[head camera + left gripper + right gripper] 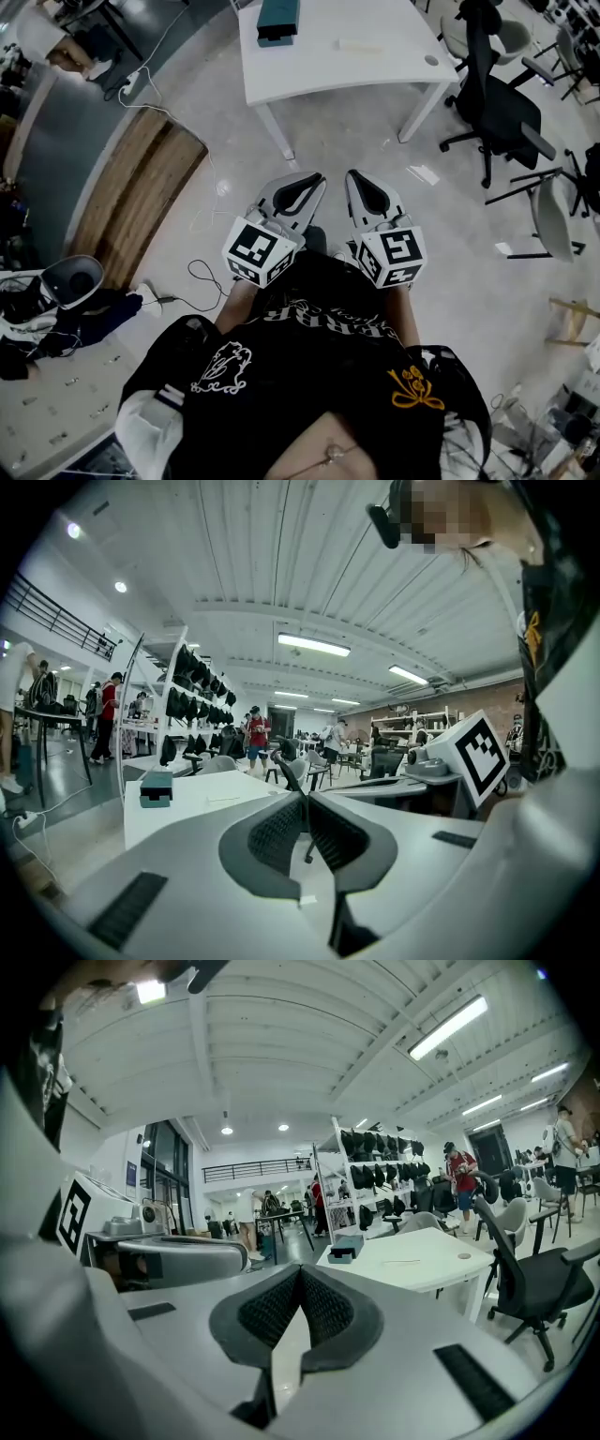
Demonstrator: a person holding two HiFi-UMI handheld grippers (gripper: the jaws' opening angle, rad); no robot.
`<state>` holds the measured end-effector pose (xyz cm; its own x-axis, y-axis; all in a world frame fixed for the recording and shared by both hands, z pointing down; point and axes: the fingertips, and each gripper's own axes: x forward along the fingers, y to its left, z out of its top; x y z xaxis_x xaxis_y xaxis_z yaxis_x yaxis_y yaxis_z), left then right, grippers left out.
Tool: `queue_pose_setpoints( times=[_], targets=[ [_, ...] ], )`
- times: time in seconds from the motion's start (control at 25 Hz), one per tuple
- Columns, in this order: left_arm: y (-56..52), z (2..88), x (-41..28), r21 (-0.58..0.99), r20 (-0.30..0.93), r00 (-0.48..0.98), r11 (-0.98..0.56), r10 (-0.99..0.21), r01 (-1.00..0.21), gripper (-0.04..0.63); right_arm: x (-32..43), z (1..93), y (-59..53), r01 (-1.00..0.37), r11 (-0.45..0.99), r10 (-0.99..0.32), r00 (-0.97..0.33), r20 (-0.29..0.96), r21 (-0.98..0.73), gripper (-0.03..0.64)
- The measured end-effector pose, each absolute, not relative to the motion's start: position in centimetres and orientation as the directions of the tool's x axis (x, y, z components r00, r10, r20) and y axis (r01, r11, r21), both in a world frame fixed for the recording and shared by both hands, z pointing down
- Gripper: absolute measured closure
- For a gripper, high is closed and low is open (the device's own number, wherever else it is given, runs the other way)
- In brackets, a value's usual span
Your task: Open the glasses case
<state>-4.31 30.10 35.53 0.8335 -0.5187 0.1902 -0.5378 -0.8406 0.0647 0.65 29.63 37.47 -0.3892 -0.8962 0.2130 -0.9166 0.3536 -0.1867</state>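
Both tools idle and empty: left gripper [314, 178] and right gripper [354, 175] sit side by side at frame centre, close in front of the person's black printed shirt [309, 375], each with jaws pressed together at the tips and nothing between them. The task item, the teal box-shaped glasses case [278, 21], sits on the white-topped table [375, 66] at the top of the head view, well apart from both grippers. Same case [156, 787] shows small at the left of the left gripper view, and case [346, 1249] sits right of centre in the right gripper view. Step in hand as I read it: approach, nothing opened yet. To do it well: get up to the table first and spread both pairs of jaws before reaching. Then pin the base with 1 gripper and lift the lid with the other on the side opposite the hinge. A light case on a smooth top will likely slide if pushed by only 1. Unclear: the case is cut by the top frame edge in the head view and tiny in both gripper views, so hinge side, seam and latch can't be made out, nor whether it's ajar. A thin pale strip [361, 45] beside it is unidentifiable.
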Motion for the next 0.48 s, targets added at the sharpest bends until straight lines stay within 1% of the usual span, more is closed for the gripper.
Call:
queue_pose_setpoints(
  times=[0.2, 0.48],
  targets=[
    [28.3, 36.5, -5.0, 0.077, 0.196, 0.837, -0.843, -0.511, -0.533, 0.555, 0.0, 38.6, 28.2, -0.915, 0.344, -0.893, -0.388, 0.226, -0.213, 0.603],
    [22.4, 36.9, -5.0, 0.076, 0.185, 0.866, -0.871, -0.465, -0.485, 0.555, 0.2, 39.5, 22.3, -0.933, 0.283, -0.908, -0.335, 0.251, -0.223, 0.603]
  ],
)
